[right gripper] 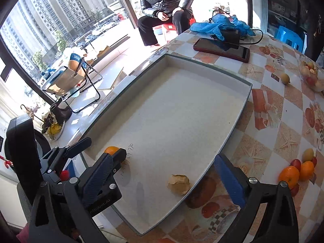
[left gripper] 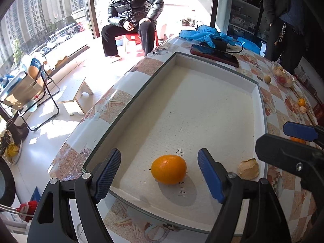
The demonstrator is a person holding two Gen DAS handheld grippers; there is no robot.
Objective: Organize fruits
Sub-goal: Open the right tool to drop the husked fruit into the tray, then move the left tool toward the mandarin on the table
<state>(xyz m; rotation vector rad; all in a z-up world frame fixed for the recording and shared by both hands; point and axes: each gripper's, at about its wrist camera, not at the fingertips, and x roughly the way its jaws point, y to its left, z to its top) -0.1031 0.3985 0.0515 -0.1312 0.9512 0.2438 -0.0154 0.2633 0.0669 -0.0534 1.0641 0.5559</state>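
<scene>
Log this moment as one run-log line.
left gripper: open, around orange, not touching | right gripper: open, over beige fruit | both fruits in tray

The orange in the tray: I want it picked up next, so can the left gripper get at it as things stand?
Probably yes. The orange lies loose on the tray floor between the open fingers of the left gripper, with clear space on both sides and nothing over it.

An orange (left gripper: 168,169) and a peel (left gripper: 248,169) lie in the tray (left gripper: 212,64), the peel to its right. A phone (left gripper: 215,55) lies behind the tray on the table (right gripper: 283,109).
</scene>
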